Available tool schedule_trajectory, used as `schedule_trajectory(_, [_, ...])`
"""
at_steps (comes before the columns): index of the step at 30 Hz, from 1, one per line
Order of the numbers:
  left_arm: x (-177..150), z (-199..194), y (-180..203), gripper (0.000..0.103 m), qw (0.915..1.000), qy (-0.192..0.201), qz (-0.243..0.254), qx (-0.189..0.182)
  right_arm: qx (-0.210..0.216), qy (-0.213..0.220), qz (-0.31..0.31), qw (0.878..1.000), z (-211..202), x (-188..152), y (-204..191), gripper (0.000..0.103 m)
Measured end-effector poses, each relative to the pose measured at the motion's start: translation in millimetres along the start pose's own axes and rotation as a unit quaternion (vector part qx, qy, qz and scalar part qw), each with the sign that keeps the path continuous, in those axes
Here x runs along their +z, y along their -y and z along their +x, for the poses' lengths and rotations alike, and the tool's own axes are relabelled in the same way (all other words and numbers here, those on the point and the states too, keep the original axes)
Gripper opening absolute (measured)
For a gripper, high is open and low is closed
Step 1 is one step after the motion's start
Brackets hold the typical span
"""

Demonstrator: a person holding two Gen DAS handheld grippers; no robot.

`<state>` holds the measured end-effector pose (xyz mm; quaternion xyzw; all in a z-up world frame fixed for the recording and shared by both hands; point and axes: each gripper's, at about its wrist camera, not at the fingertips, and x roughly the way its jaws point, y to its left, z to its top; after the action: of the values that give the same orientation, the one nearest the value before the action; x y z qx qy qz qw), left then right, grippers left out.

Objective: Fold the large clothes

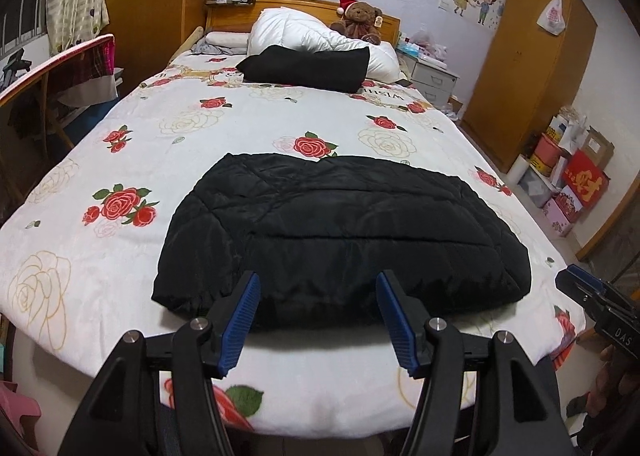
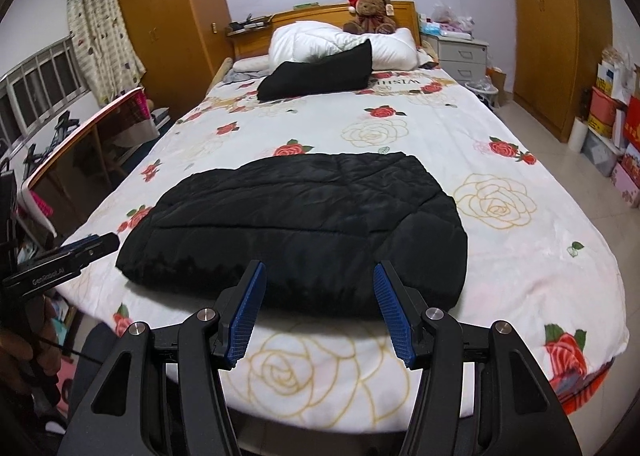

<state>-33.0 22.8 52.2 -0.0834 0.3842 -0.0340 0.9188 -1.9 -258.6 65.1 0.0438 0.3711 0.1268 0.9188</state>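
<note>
A black quilted jacket [image 1: 340, 232] [image 2: 296, 228] lies folded into a flat bundle near the foot of the bed. My left gripper [image 1: 318, 288] hovers over its near edge, open, with nothing between its blue pads [image 1: 240, 320]. My right gripper [image 2: 320, 280] hangs the same way above the jacket's near edge, open and empty, blue pads [image 2: 394, 312] apart. In the left wrist view the right gripper [image 1: 576, 280] shows at the right edge. The right wrist view catches the left gripper [image 2: 96, 244] at the left edge.
The bed carries a white blanket with red roses [image 1: 256, 124] [image 2: 500, 136]. Another black folded garment [image 1: 308, 66] [image 2: 320, 70], a white duvet [image 1: 304, 28] and a teddy bear [image 1: 362, 18] lie at the headboard. Boxes [image 1: 576, 180] and a wardrobe [image 1: 532, 68] stand right; a chair [image 1: 60, 72] left.
</note>
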Motion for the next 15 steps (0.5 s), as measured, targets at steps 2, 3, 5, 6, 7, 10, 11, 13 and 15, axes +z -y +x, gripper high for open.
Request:
schedule_trajectory(2, [-3,-4,3,0.063,1.0,0.0,0.005,0.003,-0.001,0.001,-0.004,1.0,-3,-3,-4,0.061])
schedule_trajectory(3, [-5,-5,4,0.063,1.0,-0.002,0.006,0.006,-0.001,0.001,-0.008,1.0,-4,-5,-6,0.062])
schedule_trajectory(5, [-9,-5,5,0.063,0.9999,-0.002,0.011,0.012,-0.003,-0.001,-0.012,1.0,-3,-8,-9,0.063])
schedule_trajectory(6, [-10,-4,6,0.063,0.9998,-0.002,0.014,0.014,-0.004,-0.005,-0.014,1.0,0,-10,-10,0.063])
schedule_trajectory(7, [-12,0,7,0.063,0.9996,-0.007,0.018,0.018,-0.006,-0.01,-0.017,1.0,4,-12,-11,0.063])
schedule_trajectory(10, [-17,12,9,0.063,0.9988,-0.032,0.021,0.031,-0.008,-0.024,-0.016,1.0,11,-20,-12,0.063])
schedule_trajectory(11, [-19,15,9,0.063,0.9986,-0.035,0.023,0.034,-0.009,-0.03,-0.017,0.999,14,-22,-12,0.063])
schedule_trajectory(13, [-23,18,8,0.063,0.9987,-0.036,0.021,0.029,-0.01,-0.033,-0.02,0.999,16,-24,-13,0.063])
schedule_trajectory(15, [-26,20,6,0.063,0.9987,-0.04,0.016,0.025,-0.01,-0.037,-0.021,0.999,18,-26,-14,0.063])
